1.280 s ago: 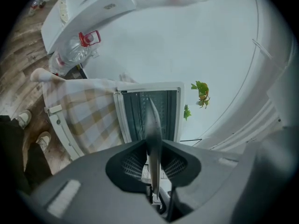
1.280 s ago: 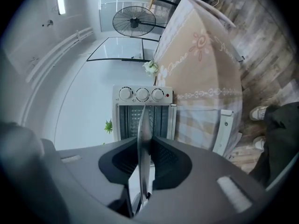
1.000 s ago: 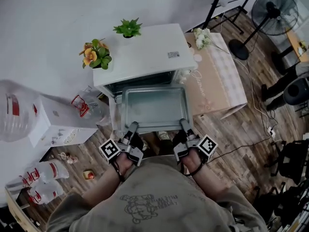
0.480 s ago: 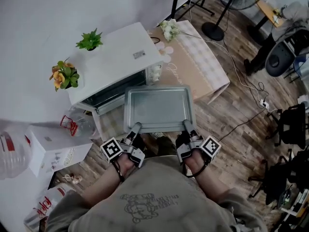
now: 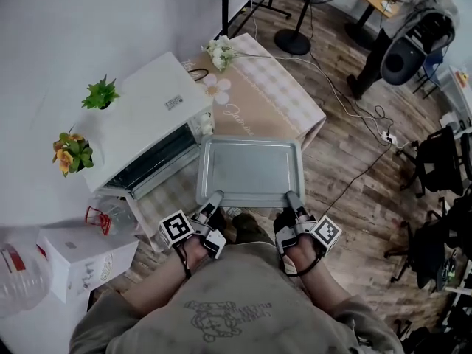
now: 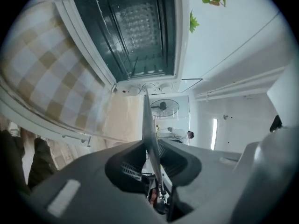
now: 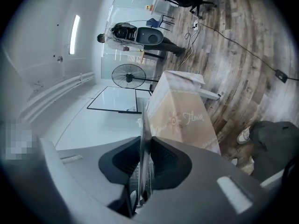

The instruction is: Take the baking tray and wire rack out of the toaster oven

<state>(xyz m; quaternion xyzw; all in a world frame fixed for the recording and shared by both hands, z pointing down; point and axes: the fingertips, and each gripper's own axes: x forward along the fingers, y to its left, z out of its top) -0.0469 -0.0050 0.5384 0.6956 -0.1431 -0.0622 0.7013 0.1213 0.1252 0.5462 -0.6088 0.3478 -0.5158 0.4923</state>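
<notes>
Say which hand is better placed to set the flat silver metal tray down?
Right, slightly. Both clamp the near edge of the flat silver metal tray, but the right gripper faces the beige-clothed table; the left gripper faces the white toaster oven.

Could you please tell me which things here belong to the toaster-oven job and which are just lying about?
Job: baking tray, clamped by left gripper and right gripper; open toaster oven.
Lying about: green plant, orange-flowered plant, white box, standing fan.

Wood floor (image 5: pixel 369 223), white wall (image 5: pixel 74 21), standing fan (image 7: pixel 128 76)
</notes>
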